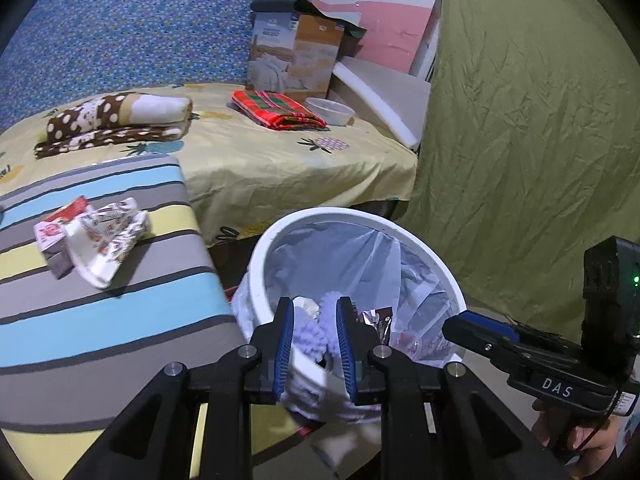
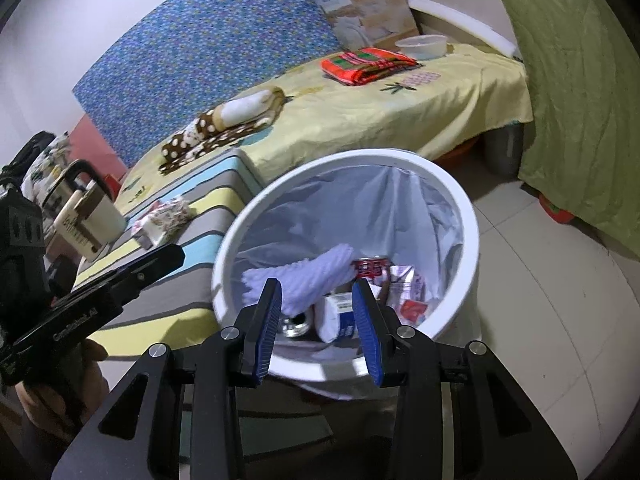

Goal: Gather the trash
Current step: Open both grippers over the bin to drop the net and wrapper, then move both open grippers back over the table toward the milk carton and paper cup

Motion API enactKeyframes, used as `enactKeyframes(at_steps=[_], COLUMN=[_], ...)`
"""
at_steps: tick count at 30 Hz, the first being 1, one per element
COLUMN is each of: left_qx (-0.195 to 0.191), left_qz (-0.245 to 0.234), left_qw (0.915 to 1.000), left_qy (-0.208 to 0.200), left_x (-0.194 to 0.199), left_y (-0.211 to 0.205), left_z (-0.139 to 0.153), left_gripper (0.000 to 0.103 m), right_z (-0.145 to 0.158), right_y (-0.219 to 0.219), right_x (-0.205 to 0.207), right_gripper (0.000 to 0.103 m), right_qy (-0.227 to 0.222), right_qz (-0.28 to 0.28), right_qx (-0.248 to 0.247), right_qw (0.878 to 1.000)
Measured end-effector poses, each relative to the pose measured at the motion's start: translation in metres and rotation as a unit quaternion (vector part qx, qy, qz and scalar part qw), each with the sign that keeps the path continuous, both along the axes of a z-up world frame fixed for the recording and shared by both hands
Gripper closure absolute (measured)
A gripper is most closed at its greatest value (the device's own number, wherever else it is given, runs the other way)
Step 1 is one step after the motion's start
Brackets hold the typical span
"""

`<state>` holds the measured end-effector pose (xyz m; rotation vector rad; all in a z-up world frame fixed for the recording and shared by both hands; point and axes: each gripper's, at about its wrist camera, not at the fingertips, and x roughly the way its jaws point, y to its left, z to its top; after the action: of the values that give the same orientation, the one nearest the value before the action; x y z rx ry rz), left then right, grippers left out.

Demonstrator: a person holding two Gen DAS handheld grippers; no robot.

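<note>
Left gripper (image 1: 314, 344): jaws part open around lavender cloth (image 1: 310, 336), low centre; grip uncertain.
Right gripper (image 2: 316, 320): open, empty.
Bin (image 2: 460, 208): centre, holding trash.
Remaining trash: crumpled wrappers (image 1: 94, 236), mid-left.
Risk: cloth snagging the pads.

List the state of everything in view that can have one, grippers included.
Left gripper: open, gripping nothing.
Right gripper: open, empty.
Trash bin: upright, lined with a bag, partly filled.
Lavender cloth: inside the bin, draped over other trash.
Crumpled wrappers: on the striped cushion, not yet collected.
Red plaid cloth: folded.
</note>
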<state>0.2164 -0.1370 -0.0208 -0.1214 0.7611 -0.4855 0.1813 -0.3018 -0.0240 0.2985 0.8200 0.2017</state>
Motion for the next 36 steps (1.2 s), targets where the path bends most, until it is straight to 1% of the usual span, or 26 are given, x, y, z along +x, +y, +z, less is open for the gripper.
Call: enactKeyframes(at_steps=[3, 11, 17, 27, 36], left_qx=[0.001, 0.009, 0.014, 0.024, 0.032], left_qz=[0.001, 0.024, 0.054, 0.102, 0.134], left_qw=[1.0000, 0.9993, 0.9979, 0.9941, 0.9900], left_qy=[-0.006, -0.026, -0.033, -0.029, -0.033], left_x=[-0.010, -0.044, -0.065, -0.086, -0.098], left_y=[0.007, 0.030, 0.054, 0.090, 0.110], left_z=[0.005, 0.015, 0.019, 0.016, 0.018], left_gripper=[0.082, 0.082, 0.082, 0.082, 0.082], right_z=[0.005, 0.016, 0.019, 0.020, 0.021], right_y=[0.009, 0.032, 0.048, 0.074, 0.094], right_x=[-0.003, -0.012, -0.017, -0.026, -0.031], right_gripper=[0.064, 0.064, 0.064, 0.064, 0.064], right_qy=[-0.009, -0.023, -0.031, -0.030, -0.030], right_qz=[0.015, 0.047, 0.066, 0.098, 0.125], right_qx=[0.000, -0.001, -0.008, -0.006, 0.005], right_qw=[1.000, 0.999, 0.997, 0.995, 0.992])
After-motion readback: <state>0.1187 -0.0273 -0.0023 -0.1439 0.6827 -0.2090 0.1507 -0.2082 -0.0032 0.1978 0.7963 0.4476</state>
